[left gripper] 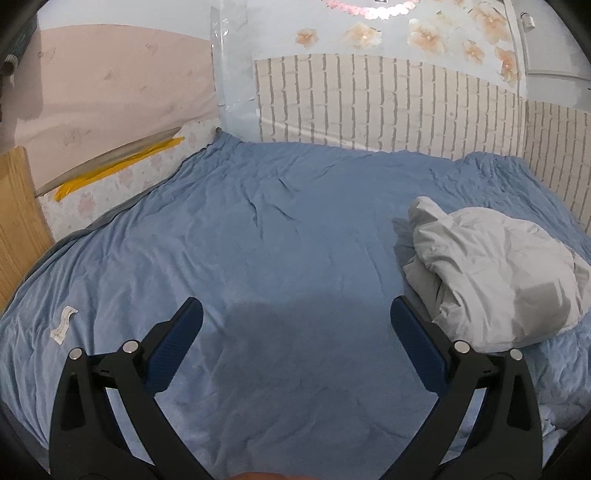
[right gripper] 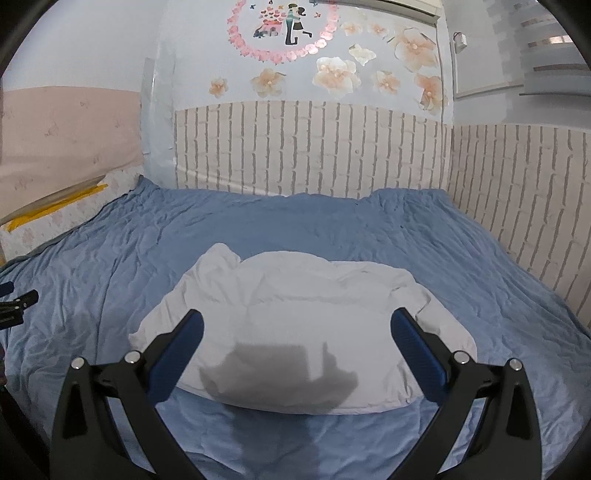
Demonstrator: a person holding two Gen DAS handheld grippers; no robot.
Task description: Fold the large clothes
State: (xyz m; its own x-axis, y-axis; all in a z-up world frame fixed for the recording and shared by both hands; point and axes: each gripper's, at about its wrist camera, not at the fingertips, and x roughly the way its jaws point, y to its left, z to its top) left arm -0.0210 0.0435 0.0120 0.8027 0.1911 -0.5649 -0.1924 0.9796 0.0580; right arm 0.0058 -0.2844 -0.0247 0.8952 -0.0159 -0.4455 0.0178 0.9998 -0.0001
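Garment: a white padded jacket (right gripper: 295, 325), bunched in a loose heap on the blue bedsheet (right gripper: 110, 266); long axis runs left to right across the bed; a rumpled corner sticks up at its far left end; which end is collar or hem cannot be told.
Garment position: near half of the bed, towards the right side, well short of the brick-pattern wall panel (right gripper: 314, 147).
Left gripper (left gripper: 295, 321): released, blue pads (left gripper: 173, 354) spread wide, nothing between them; over bare sheet, the jacket (left gripper: 495, 273) lying to its right, apart from the fingers.
Right gripper (right gripper: 295, 328): released, jaws spread wide, hanging directly over the jacket; contact with the cloth cannot be told; its shadow falls on the jacket's near edge.
Bed: sheet creased all over; a small white paper tag (left gripper: 63, 325) on its near left part.
Containers: the bed alone bears things, namely the jacket and the tag.
Left view only: wooden panel (left gripper: 18, 214) at far left, yellow strip (left gripper: 118, 171) along the bed's left side, the paper tag.
Right view only: round wall sticker of a couple (right gripper: 291, 26) ringed in pink; the tip of the left gripper (right gripper: 18, 301) at the left edge.
Both views: peach flower decals (right gripper: 336, 75) above the brick-pattern panel.
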